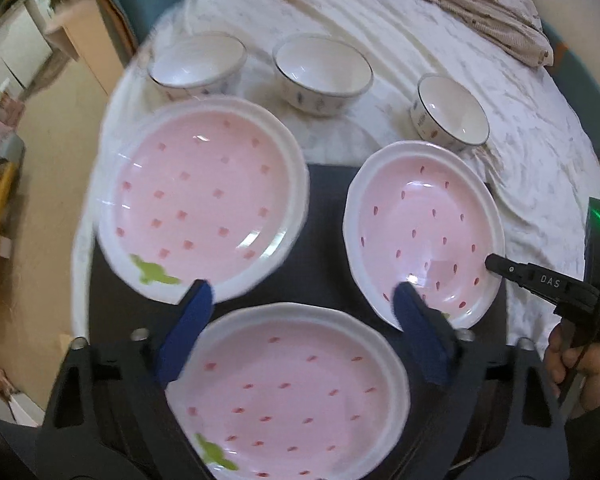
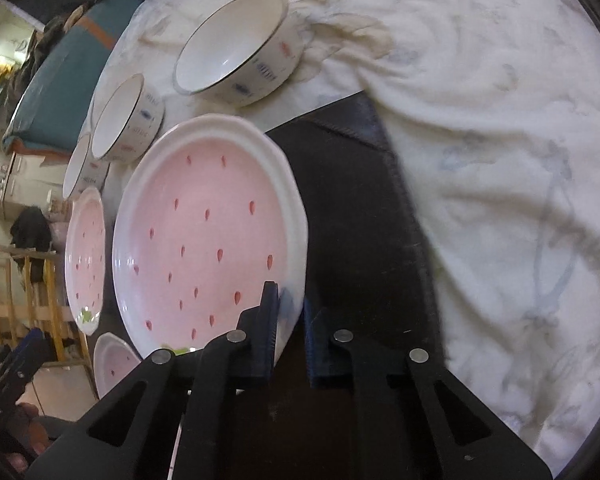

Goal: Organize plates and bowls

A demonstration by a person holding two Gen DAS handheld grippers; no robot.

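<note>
Pink strawberry-patterned plates with white rims share a dark mat (image 1: 324, 200) laid over a rumpled white cloth (image 1: 480, 92), seen from the left wrist camera: a far-left plate (image 1: 200, 204), blurred in the frame; a near plate (image 1: 288, 396) lying below the left gripper (image 1: 300, 308), whose blue fingers (image 1: 188, 324) stand wide apart and hold nothing; and a right-hand plate (image 1: 424, 236). Behind them on the cloth stand three white bowls with dark rims: a left bowl (image 1: 198, 66), a middle bowl (image 1: 322, 74) and a right bowl (image 1: 450, 110). At the right, the right gripper (image 2: 290, 316) straddles the right-hand plate's rim, one finger (image 2: 266, 320) over the pink inside, the other outside over the mat, jaws narrowly parted; whether they already pinch the rim cannot be told.
</note>
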